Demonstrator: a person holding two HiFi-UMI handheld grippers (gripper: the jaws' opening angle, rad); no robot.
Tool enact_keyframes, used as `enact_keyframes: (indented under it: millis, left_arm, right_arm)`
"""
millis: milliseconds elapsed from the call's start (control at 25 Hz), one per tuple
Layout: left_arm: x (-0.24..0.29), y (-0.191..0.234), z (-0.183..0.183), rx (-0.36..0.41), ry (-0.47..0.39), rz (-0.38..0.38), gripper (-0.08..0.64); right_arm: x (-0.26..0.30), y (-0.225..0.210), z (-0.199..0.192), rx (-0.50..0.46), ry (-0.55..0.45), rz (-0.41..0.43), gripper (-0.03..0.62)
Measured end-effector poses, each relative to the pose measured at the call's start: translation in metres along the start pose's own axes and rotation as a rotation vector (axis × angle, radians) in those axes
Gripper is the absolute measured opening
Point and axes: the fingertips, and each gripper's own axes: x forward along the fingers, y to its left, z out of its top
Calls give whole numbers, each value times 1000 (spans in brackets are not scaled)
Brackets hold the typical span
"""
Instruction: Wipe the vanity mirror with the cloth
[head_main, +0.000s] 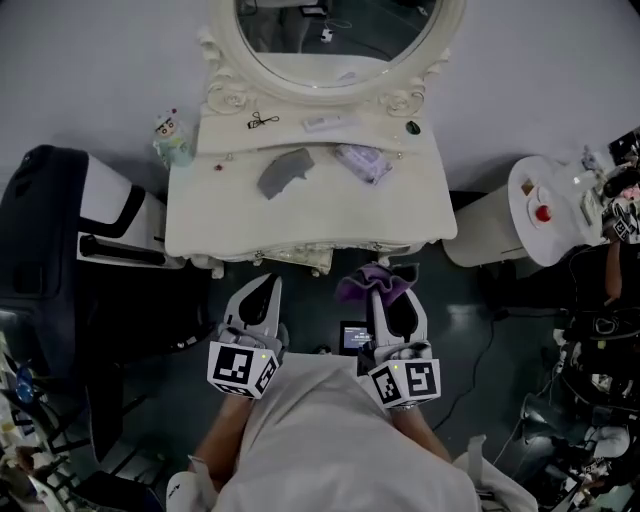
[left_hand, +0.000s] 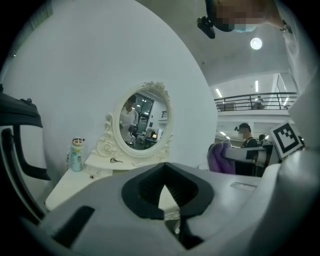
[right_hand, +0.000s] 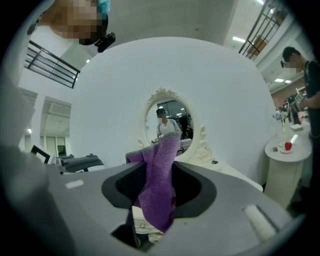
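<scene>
We hold the right gripper (head_main: 390, 300) clamped on the purple cloth (right_hand: 161, 176). Its jaws pinch the cloth near the middle, so one bunch stands up past the tips and a shorter end hangs below them. The left gripper (head_main: 266, 285) sits just beside it on its left, level with it, with its jaws drawn together at the tips and nothing between them. Both tools point at the white vanity table (head_main: 210, 225), whose front edge lies just ahead of the tips without touching them. Further ahead, at the table's back and roughly between the lines of the two grippers, stands the oval vanity mirror (head_main: 335, 40) in its carved white frame. The cloth is well short of it and clear of the glass. On the tabletop ahead of the left gripper lies a crumpled grey cloth (head_main: 285, 171), and ahead of the right gripper a pale lilac packet (head_main: 362, 160). Beyond these, near the mirror's foot, we see a small black-handled tool (head_main: 263, 120), a flat white item (head_main: 325, 123) and a dark round object (head_main: 413, 127). Ahead and to the left of the left gripper, at the table's corner, stands a cartoon-figure bottle (head_main: 172, 140), and nearer on that side is a black chair (head_main: 45, 240). Well apart to the right of the right gripper is a white round stand (head_main: 495, 235) with a red-topped thing (head_main: 542, 212) on it.
</scene>
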Motion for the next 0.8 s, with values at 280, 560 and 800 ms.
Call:
enact_keyframes:
  millis: [280,560,800]
  left_arm:
    - [-72,-100,-57,33,84,41,3]
    - [-119,-128,-71,78,107,46,2]
    - [-132,-156,-67,101,85,-68,3]
  right_arm:
    - [-90,-21,-33,21,38,44,167]
    - [-149,-8,-46,28,18,43,168]
    - [-185,-13,-40,13,-29,-66,168]
